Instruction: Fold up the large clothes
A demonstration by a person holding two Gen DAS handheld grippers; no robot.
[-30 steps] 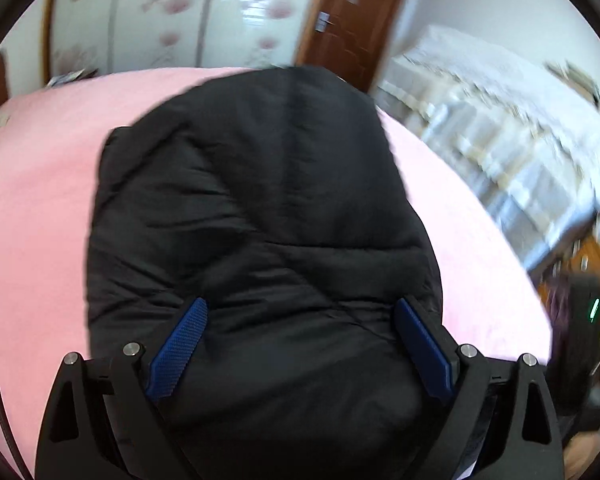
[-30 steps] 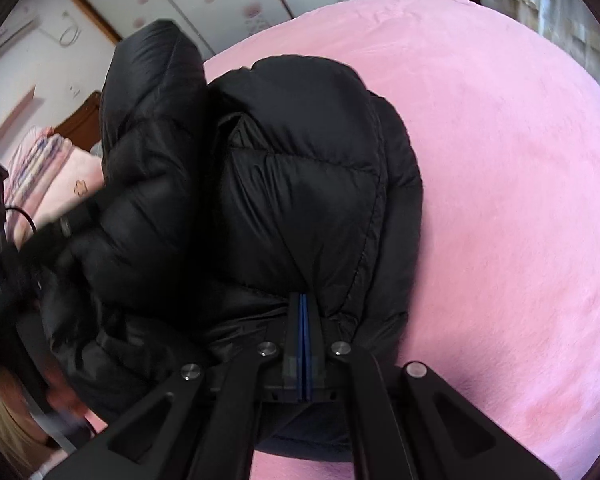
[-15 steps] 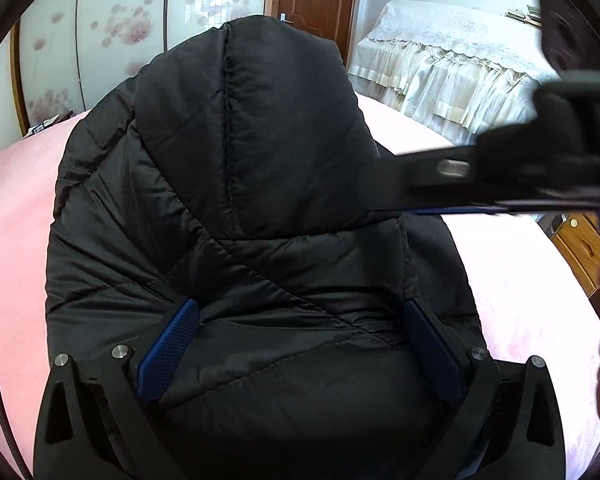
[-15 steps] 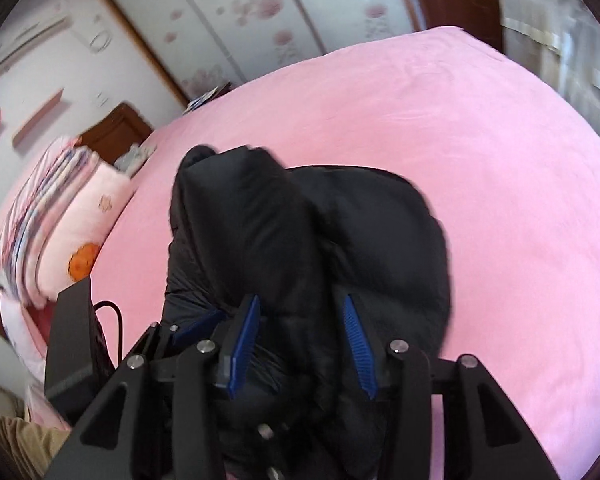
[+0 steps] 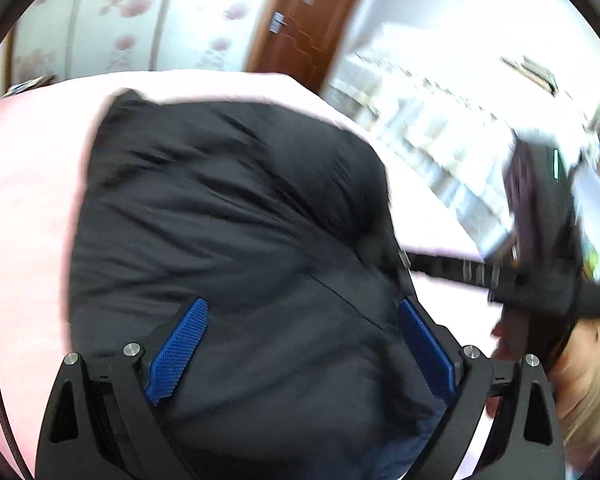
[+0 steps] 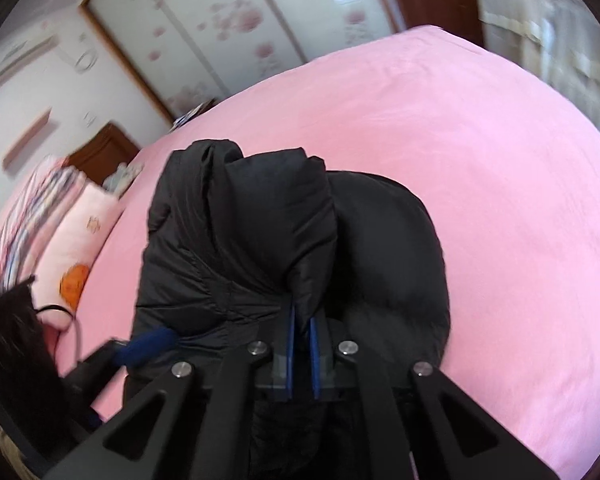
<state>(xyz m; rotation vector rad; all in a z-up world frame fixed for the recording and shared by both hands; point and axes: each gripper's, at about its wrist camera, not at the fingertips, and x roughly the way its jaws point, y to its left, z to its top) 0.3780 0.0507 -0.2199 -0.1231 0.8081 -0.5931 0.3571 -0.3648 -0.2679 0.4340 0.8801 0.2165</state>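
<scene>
A black puffer jacket [image 5: 228,216] lies bunched on the pink bed [image 5: 24,200]. My left gripper [image 5: 300,320] is open, its blue pads wide apart with the jacket's padded bulk between and under them. In the right wrist view my right gripper [image 6: 302,320] is shut on a fold of the jacket [image 6: 260,240], the blue pads pinching an edge of fabric. The right gripper's body also shows blurred in the left wrist view [image 5: 540,248] at the jacket's right side. The left gripper's blue fingertip [image 6: 148,346] shows at the jacket's left edge.
The pink bed [image 6: 480,180] stretches far and right of the jacket. Folded bedding and a pink pillow [image 6: 80,236] lie at the left. A second bed with white cover [image 5: 460,136], a wooden door [image 5: 304,20] and a floral wardrobe [image 6: 228,28] stand beyond.
My right gripper has gone from open around the jacket to shut on a fold. The raised jacket part has dropped lower in the left wrist view. The left gripper stays open.
</scene>
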